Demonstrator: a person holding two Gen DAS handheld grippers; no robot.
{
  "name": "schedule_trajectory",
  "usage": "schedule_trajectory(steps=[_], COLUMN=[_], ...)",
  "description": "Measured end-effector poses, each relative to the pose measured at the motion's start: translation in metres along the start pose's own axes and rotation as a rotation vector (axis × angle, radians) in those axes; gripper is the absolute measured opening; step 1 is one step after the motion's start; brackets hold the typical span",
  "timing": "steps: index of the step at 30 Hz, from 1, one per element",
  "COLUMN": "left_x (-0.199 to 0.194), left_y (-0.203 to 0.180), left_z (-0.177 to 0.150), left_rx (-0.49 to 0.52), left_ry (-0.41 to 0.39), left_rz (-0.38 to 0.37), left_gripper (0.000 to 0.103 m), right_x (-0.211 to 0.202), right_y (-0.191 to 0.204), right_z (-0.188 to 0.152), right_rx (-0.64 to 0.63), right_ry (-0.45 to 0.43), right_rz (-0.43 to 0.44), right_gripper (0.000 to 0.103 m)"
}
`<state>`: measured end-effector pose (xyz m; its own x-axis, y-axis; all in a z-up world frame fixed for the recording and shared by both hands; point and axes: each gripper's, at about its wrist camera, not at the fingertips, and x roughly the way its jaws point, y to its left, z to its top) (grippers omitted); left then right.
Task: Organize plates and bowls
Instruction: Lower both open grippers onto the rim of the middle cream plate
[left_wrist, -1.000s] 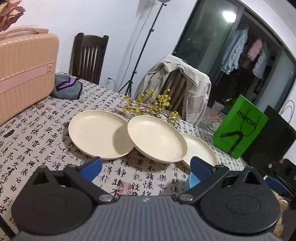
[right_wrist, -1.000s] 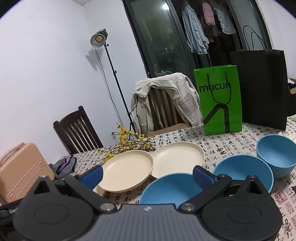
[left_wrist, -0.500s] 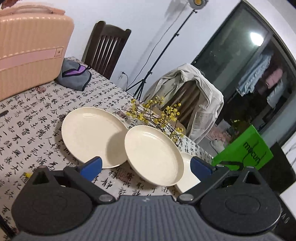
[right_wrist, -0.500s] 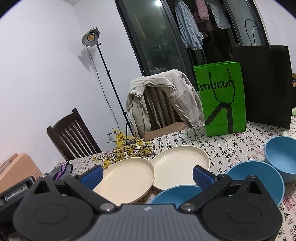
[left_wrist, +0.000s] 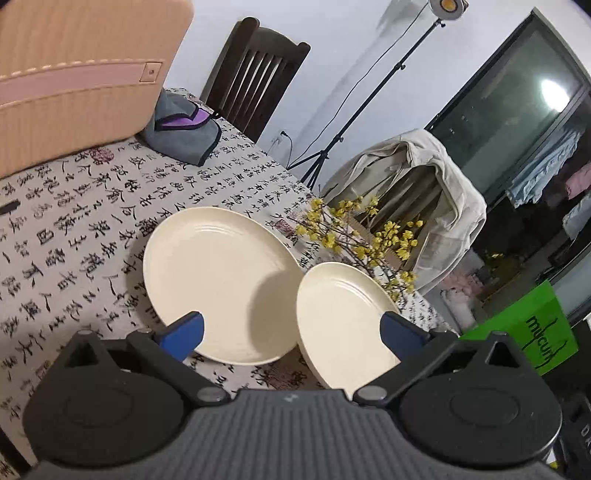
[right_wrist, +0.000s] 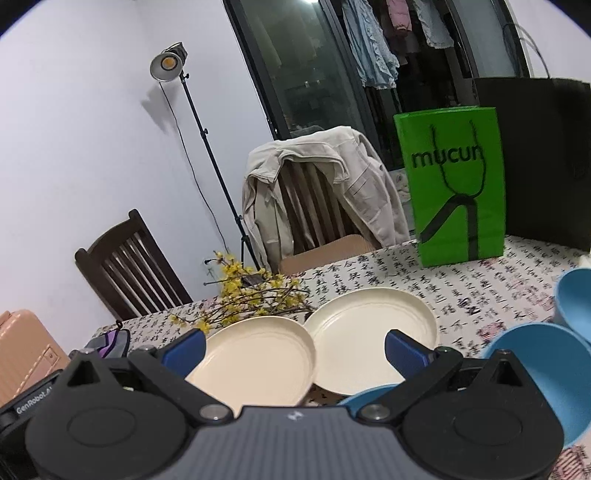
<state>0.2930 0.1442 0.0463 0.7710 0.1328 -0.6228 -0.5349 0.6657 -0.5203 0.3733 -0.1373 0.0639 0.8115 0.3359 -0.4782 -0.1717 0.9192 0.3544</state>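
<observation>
In the left wrist view two cream plates lie on the calligraphy tablecloth: a large plate (left_wrist: 214, 284) at the left and a second plate (left_wrist: 343, 317) to its right. My left gripper (left_wrist: 291, 334) hovers open just above their near edges, nothing between its blue fingertips. The right wrist view shows two cream plates (right_wrist: 258, 362) (right_wrist: 369, 336) side by side, and blue bowls: one (right_wrist: 543, 362) at the right, another (right_wrist: 576, 295) at the far right edge, a third's rim (right_wrist: 365, 393) below the fingers. My right gripper (right_wrist: 295, 350) stands open and empty.
A pink suitcase (left_wrist: 74, 74) and a grey pouch (left_wrist: 181, 136) sit at the table's left end. Yellow-flowered twigs (left_wrist: 362, 236) lie behind the plates. A green paper bag (right_wrist: 454, 184) and a black bag (right_wrist: 546, 158) stand at the back right. Chairs stand around the table.
My left gripper has swung left and come closer to the plates, so the third plate has left its view. The right gripper has moved slightly; the nearest blue bowl has slid lower in its view.
</observation>
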Motion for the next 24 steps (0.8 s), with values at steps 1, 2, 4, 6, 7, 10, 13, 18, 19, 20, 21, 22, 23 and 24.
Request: schedule_trajectory(steps=[1, 2, 4, 6, 7, 10, 13, 18, 19, 20, 21, 22, 23, 24], left_x=[0.001, 0.003, 0.005, 0.005, 0.005, 0.004, 0.009, 0.023, 0.025, 0.027, 0.029, 0.031, 0.032, 0.033], left_y=[0.001, 0.001, 0.003, 0.007, 0.007, 0.006, 0.003, 0.000, 0.002, 0.002, 0.002, 0.001, 0.000, -0.002], left_z=[0.001, 0.003, 0.005, 0.009, 0.010, 0.012, 0.011, 0.006, 0.006, 0.005, 0.005, 0.006, 0.008, 0.010], left_rx=[0.004, 0.001, -0.012, -0.028, -0.025, -0.013, -0.005, 0.020, 0.006, -0.001, 0.004, 0.009, 0.009, 0.007], left_ry=[-0.001, 0.001, 0.005, 0.005, -0.001, -0.034, -0.042, -0.023, -0.015, -0.006, 0.005, 0.009, 0.008, 0.006], left_rz=[0.004, 0.008, 0.015, 0.013, 0.014, 0.039, 0.051, 0.074, 0.069, 0.064, 0.057, 0.056, 0.064, 0.069], left_gripper=[0.103, 0.103, 0.103, 0.103, 0.103, 0.103, 0.103, 0.103, 0.103, 0.103, 0.103, 0.103, 0.103, 0.103], right_x=[0.003, 0.006, 0.015, 0.023, 0.027, 0.036, 0.046, 0.060, 0.061, 0.063, 0.065, 0.066, 0.067, 0.069], right_y=[0.002, 0.003, 0.007, 0.010, 0.012, 0.016, 0.013, -0.001, -0.003, -0.004, -0.006, -0.009, -0.012, -0.014], right_z=[0.000, 0.001, 0.004, 0.008, 0.010, 0.013, 0.010, 0.007, 0.007, 0.006, 0.006, 0.007, 0.008, 0.008], right_rx=[0.002, 0.005, 0.014, 0.023, 0.027, 0.018, 0.019, 0.065, 0.062, 0.054, 0.050, 0.055, 0.066, 0.075], right_ry=[-0.001, -0.003, -0.005, -0.003, -0.004, -0.016, -0.011, 0.021, 0.021, 0.023, 0.022, 0.016, 0.012, 0.013], right_rz=[0.002, 0.002, 0.004, 0.010, 0.015, 0.014, 0.012, 0.065, 0.069, 0.071, 0.075, 0.077, 0.079, 0.083], right_gripper=[0.103, 0.103, 0.103, 0.103, 0.103, 0.103, 0.103, 0.103, 0.103, 0.103, 0.103, 0.103, 0.103, 0.103])
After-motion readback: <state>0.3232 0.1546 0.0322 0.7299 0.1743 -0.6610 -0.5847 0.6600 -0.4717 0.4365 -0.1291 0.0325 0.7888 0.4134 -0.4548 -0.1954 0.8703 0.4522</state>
